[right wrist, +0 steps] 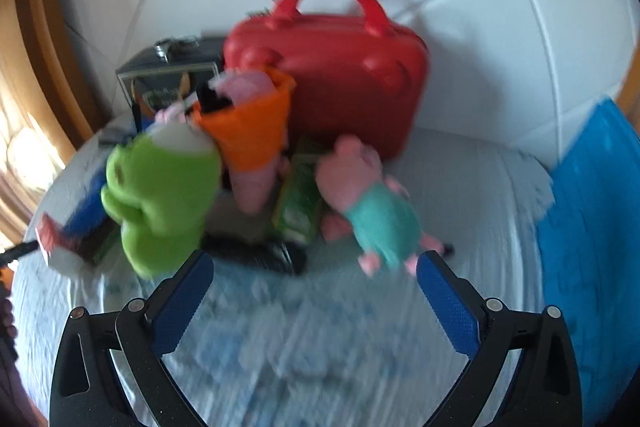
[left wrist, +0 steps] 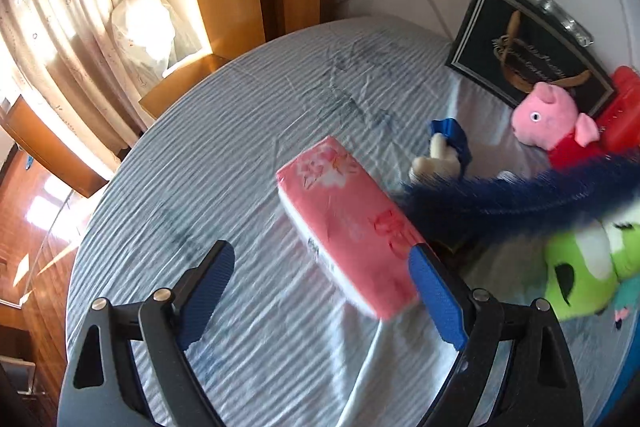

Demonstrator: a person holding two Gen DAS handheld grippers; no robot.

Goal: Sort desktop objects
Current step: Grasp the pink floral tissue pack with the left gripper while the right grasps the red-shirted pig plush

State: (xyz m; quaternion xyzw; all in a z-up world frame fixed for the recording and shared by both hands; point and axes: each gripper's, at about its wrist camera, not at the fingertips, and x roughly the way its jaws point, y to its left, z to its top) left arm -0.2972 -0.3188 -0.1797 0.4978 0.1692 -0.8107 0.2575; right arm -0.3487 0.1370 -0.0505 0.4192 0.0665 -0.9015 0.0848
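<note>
A pink tissue pack (left wrist: pixel 352 223) lies on the striped tablecloth (left wrist: pixel 248 131); my left gripper (left wrist: pixel 322 259) hangs open above its near end, pads apart and touching nothing. To its right are a blue fluffy duster (left wrist: pixel 512 199), a small cream toy with a blue piece (left wrist: pixel 444 151), a pink pig plush in red (left wrist: pixel 548 119) and a green plush (left wrist: pixel 588 267). My right gripper (right wrist: pixel 314 267) is open over bare cloth. Just beyond it lie a black comb-like item (right wrist: pixel 256 253), the green plush (right wrist: pixel 160 199), a pig plush in teal (right wrist: pixel 372 203), an orange cup (right wrist: pixel 248 131) and a green packet (right wrist: pixel 300 203).
A red carry case (right wrist: pixel 336 67) stands against the white tiled wall. A dark framed box (left wrist: pixel 524 47) leans beside it with a glass item (left wrist: pixel 564 19) on top. A blue sheet (right wrist: pixel 592 211) covers the right edge. Curtains (left wrist: pixel 60 27) and wooden furniture (left wrist: pixel 180 87) lie beyond the table's left.
</note>
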